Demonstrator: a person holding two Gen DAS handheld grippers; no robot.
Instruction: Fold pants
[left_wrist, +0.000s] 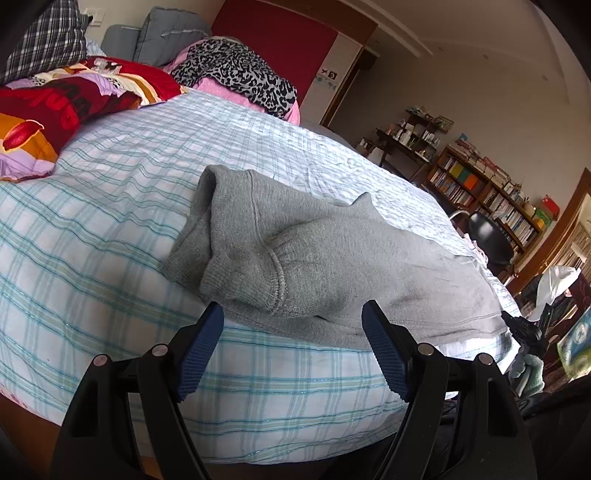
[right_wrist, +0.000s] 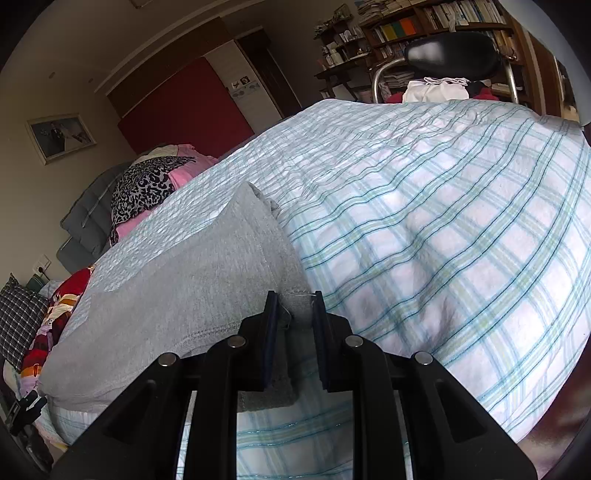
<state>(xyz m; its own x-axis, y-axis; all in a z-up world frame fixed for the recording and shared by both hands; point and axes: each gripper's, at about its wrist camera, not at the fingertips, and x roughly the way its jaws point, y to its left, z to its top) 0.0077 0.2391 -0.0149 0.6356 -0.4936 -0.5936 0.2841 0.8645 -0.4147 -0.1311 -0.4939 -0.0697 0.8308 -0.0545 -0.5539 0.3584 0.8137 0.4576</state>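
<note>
Grey sweatpants (left_wrist: 332, 251) lie folded across the blue-and-white plaid bed sheet (left_wrist: 110, 221), with a ribbed cuff end bunched up towards the pillows. My left gripper (left_wrist: 291, 306) is open at the near edge of the pants. Its blue pads stand wide on either side of the folded hem and do not press it. In the right wrist view the pants (right_wrist: 184, 280) run off to the left. My right gripper (right_wrist: 294, 295) is shut on their near corner, with grey cloth pinched between the pads.
A red patterned quilt (left_wrist: 55, 110), a plaid pillow (left_wrist: 48, 37) and a leopard-print garment (left_wrist: 236, 74) are piled at the head of the bed. Beyond the far side stand a black chair (right_wrist: 450, 51) and bookshelves (left_wrist: 480, 184). The bed sheet (right_wrist: 443, 221) stretches bare to the right.
</note>
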